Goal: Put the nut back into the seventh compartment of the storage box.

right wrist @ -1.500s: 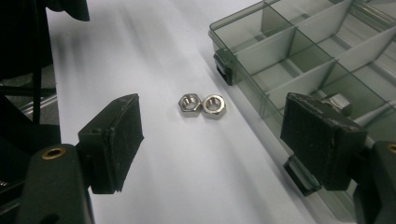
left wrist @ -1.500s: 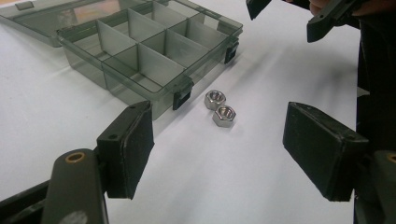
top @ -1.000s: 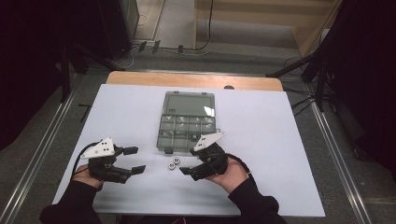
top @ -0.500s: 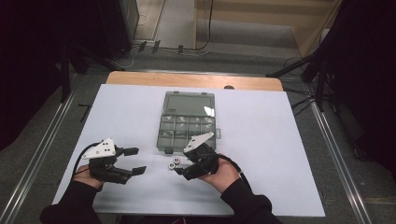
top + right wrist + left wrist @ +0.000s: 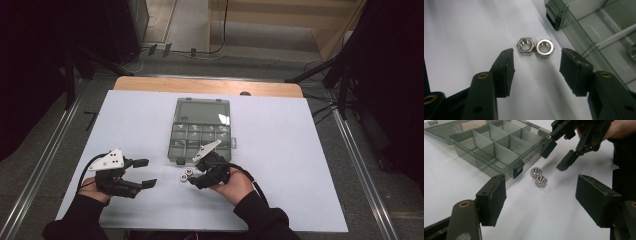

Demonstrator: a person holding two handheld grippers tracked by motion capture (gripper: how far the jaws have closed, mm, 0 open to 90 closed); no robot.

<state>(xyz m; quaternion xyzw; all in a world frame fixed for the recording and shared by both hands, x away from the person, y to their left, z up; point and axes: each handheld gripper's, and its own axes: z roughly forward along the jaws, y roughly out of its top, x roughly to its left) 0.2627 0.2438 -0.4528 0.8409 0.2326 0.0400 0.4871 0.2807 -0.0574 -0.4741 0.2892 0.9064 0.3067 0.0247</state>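
Two steel hex nuts lie side by side on the white table, just in front of the clear compartment box. In the high view the nuts sit left of my right gripper. That gripper points at them with its jaws open. The jaws have just been closing, and nothing is between the pads; the nuts lie a little beyond the tips. My left gripper rests at the table's left front, open and empty. In its own view the left gripper faces the nuts and the right gripper.
The box's lid lies open flat behind its compartments. A black latch sticks out from the box's front wall close to the nuts. One compartment holds a metal part. A wooden strip runs along the table's far edge.
My right gripper has moved left and slightly down toward the two nuts, and its jaws stand narrower than before. The left gripper has stayed where it was.
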